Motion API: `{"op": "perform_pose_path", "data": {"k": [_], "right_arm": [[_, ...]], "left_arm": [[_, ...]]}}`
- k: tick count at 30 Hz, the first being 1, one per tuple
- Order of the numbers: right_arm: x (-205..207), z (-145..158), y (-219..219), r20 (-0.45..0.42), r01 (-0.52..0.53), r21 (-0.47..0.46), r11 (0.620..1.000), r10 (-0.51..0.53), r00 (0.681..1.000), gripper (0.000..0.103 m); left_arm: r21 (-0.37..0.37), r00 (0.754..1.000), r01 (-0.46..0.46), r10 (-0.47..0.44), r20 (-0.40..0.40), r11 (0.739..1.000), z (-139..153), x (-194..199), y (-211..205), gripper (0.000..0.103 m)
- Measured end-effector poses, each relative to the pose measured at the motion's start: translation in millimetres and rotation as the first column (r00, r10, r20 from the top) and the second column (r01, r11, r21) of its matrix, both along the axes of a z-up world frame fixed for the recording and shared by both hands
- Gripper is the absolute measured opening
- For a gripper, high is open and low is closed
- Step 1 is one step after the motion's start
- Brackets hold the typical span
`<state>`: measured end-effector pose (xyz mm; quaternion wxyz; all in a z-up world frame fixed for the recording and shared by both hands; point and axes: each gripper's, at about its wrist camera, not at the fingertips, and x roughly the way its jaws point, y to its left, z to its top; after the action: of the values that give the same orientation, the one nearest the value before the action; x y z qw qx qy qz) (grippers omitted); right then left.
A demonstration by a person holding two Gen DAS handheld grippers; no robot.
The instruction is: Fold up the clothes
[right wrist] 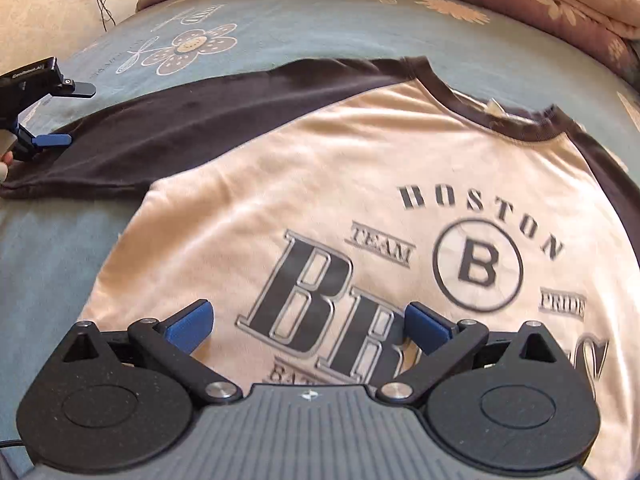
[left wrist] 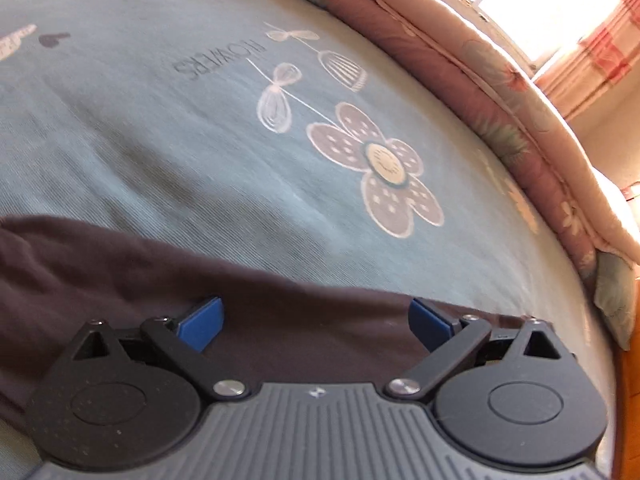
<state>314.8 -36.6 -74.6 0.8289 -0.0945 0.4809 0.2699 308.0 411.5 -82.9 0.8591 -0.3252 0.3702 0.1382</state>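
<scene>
The T-shirt (right wrist: pixel 280 208) runs off the right edge and bottom of the right wrist frame; its hem and far sleeve are out of view. The right gripper (right wrist: pixel 308 320) body covers the lower print — only "BR" and part of another line show. At the left edge the left gripper (right wrist: pixel 60 114) is cut off, with just a fingertip of the hand (right wrist: pixel 3 168) behind it visible. In the left wrist view the dark sleeve (left wrist: pixel 120 272) leaves the frame at left, and the bedsheet (left wrist: pixel 160 120) is smeared by blur — the window (left wrist: pixel 520 0) at upper right is washed out.
</scene>
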Motion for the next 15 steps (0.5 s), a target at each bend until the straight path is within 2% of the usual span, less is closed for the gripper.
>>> {"op": "perform_pose_path", "data": {"k": [3,5,9,12,14,15], "right_arm": [[-12.6,-1.1,-5.5,0.014,-0.006,-0.014,1.000,0.006,1.000,0.103],[-15.5,-2.4,-3.9,0.022,-0.016,-0.031,0.999,0.017,1.000,0.103],[-16.6,-4.9,-0.8,0.036,0.001,-0.045,0.999,0.000,0.999,0.103],[-17.5,-5.2,-1.1,0.042,0.012,-0.043,0.999,-0.010,0.999,0.103],[-18.1,-5.3,-1.6,0.044,0.015,-0.041,0.999,-0.013,0.999,0.103],[-18.0,-5.1,-1.9,0.043,0.016,-0.039,0.999,-0.015,0.999,0.103]], "left_arm": [[-0.012,1.000,-0.024,0.024,-0.011,1.000,3.2,0.1,15.4,0.098],[0.011,0.998,-0.047,0.047,-0.039,0.999,13.3,-6.7,13.4,0.098],[0.050,0.998,0.070,-0.070,0.006,0.996,26.1,-25.9,-7.8,0.099],[0.089,0.992,0.116,-0.111,-0.055,0.989,15.9,-32.1,-13.7,0.099],[0.141,0.989,0.094,-0.077,-0.123,0.986,4.8,-38.0,-6.2,0.098],[0.175,0.990,0.097,-0.077,-0.121,0.980,2.1,-43.9,-2.3,0.098]]}}
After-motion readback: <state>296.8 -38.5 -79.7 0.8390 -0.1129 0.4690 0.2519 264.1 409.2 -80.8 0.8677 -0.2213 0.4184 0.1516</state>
